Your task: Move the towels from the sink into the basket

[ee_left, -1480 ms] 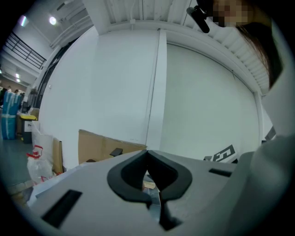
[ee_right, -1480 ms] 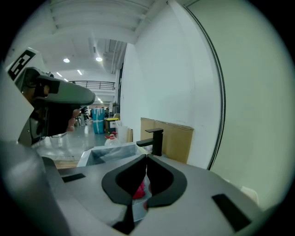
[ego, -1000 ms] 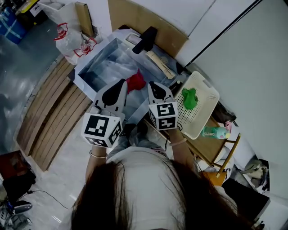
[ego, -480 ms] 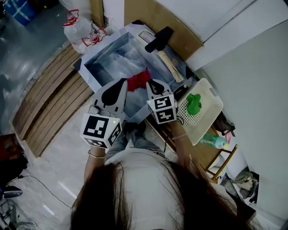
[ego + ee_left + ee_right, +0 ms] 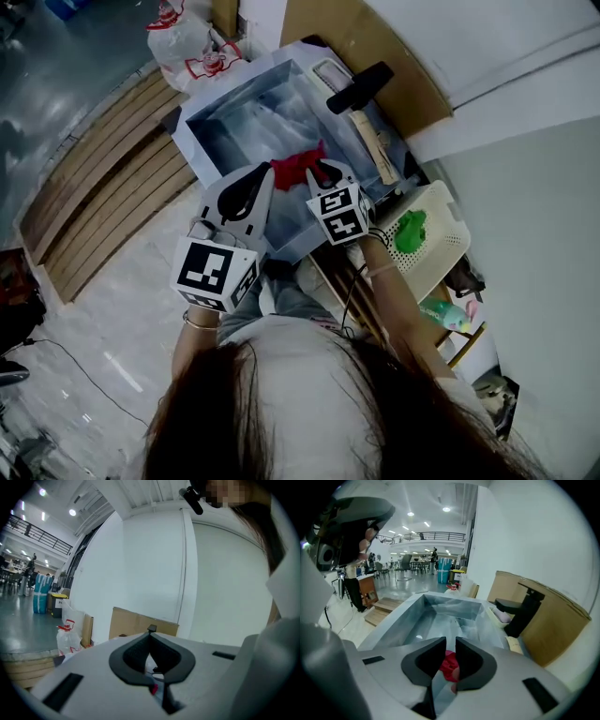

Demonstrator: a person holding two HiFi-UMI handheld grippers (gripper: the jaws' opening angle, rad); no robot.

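Towels: we count two. A green towel already lies in the white basket, which stands to the right of the right hand-held gripper and a little nearer the person. We record that one as delivered.

A red towel remains in the sink, on the near side of the basin. It lies just beyond the tips of the right hand-held gripper and between the two tools as the head view shows them.

Right hand-held gripper: angled down into the sink. Its jaws have just been opening and stand a little apart. In the right gripper view the red towel shows through the gap, lower down, and the pads do not press on it. We judge it released, with nothing grasped.

Left hand-held gripper: beside its partner at the near rim. The left gripper view shows its jaw tips meeting, so it is clenched on nothing.

Assessment: roughly half done. We see no further towels in the visible part of the basin. What remains is the grasp of the red towel, its lift clear of the sink, and its carry rightward to the basket.
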